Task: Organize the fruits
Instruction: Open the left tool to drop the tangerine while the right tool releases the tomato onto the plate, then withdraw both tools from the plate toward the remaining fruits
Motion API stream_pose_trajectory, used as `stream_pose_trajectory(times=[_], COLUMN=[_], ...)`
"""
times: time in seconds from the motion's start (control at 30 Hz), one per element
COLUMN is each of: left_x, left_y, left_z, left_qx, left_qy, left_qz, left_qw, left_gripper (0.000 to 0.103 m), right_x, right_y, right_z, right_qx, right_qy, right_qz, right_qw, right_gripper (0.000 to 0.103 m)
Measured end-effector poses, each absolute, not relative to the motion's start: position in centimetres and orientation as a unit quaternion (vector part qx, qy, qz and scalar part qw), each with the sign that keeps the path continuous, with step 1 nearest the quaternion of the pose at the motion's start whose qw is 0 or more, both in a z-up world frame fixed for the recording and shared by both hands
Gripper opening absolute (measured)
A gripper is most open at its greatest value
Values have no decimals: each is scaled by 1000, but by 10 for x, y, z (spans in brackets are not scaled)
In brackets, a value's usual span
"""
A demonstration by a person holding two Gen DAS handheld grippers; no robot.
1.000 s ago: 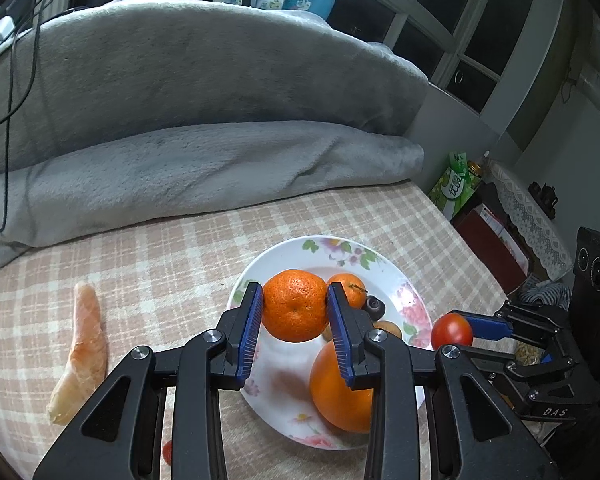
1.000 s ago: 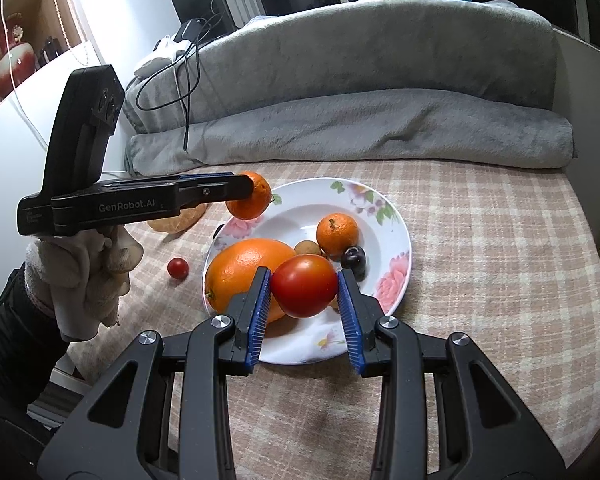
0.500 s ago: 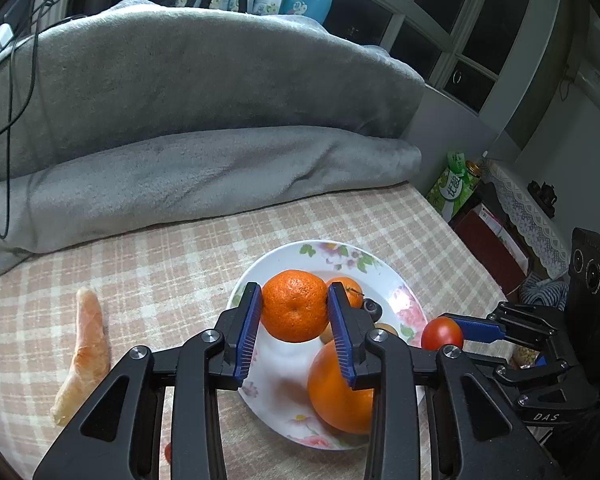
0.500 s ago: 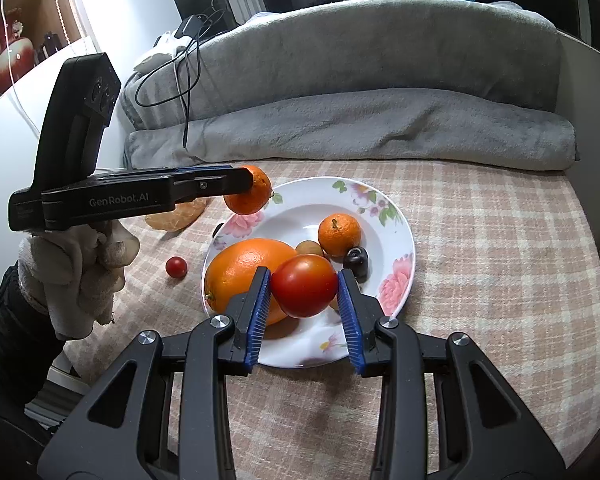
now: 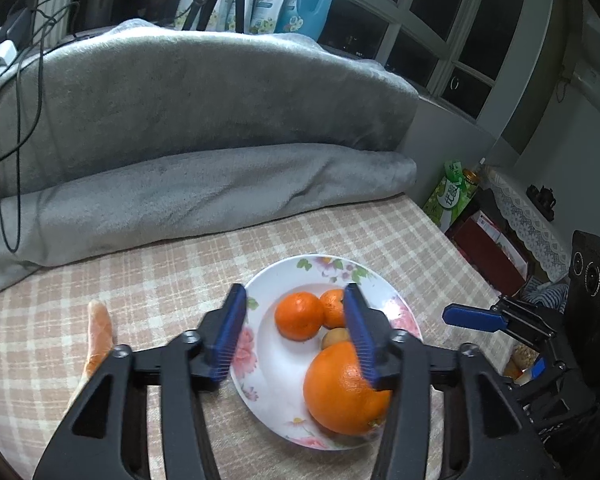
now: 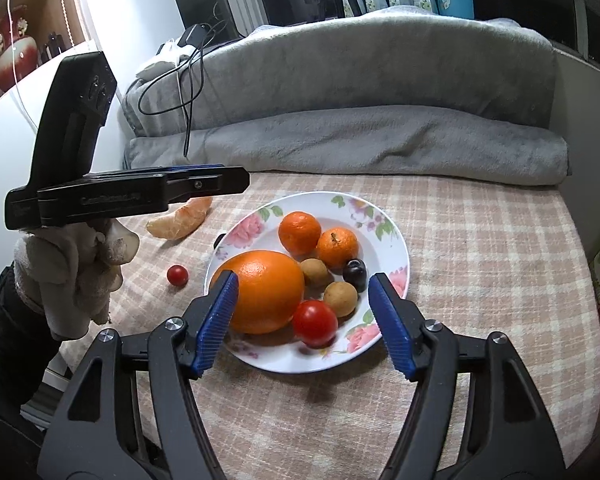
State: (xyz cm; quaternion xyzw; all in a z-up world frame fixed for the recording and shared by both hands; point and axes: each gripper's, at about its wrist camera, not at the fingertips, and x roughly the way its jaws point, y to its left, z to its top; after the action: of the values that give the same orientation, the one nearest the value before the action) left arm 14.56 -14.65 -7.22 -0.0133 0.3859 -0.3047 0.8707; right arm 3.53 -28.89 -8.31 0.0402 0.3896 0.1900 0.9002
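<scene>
Left wrist view: floral plate [image 5: 379, 280] holding two mandarins [image 5: 299, 316], large orange [image 5: 339, 388]; left tool [image 5: 296, 336] opening, pads clear of fruit.

Right wrist view: tomato [image 6: 315, 323] on plate [image 6: 395, 240] beside orange [image 6: 266, 290]; right tool [image 6: 303, 320] opening wide, gripping nothing, angled downward.

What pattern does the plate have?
White plate with pink flowers and green leaves; the right wrist view shows it best.

Checked tablecloth [image 6: 479, 248] carries plate [image 6: 395, 236], cherry tomato [image 6: 178, 275], perhaps peel [image 6: 180, 222].
</scene>
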Motion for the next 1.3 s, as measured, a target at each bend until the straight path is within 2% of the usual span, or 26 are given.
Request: stream_pose_trajectory(times=[0.13, 0.2, 0.3, 0.43, 1.3], left_x=[142, 140, 137, 133, 113], left_y=[-144, -143, -142, -141, -118], left_z=[-68, -67, -65, -61, -45], left_qx=[-10, -9, -7, -1, 9], left_qy=[375, 373, 368, 361, 331], left_qz=[-300, -299, -297, -291, -262], left_qw=[877, 878, 881, 886, 906], left_gripper=[67, 68, 77, 81, 81], right_x=[34, 34, 34, 34, 40], right_y=[-287, -287, -287, -288, -277], right_z=[-80, -79, -79, -76, -59], right_qx=[33, 32, 31, 30, 24], right_qy=[385, 384, 383, 380, 371], right_qz=[183, 182, 179, 176, 166], right_qw=[904, 905, 905, 907, 913], right_gripper=[90, 91, 91, 98, 98])
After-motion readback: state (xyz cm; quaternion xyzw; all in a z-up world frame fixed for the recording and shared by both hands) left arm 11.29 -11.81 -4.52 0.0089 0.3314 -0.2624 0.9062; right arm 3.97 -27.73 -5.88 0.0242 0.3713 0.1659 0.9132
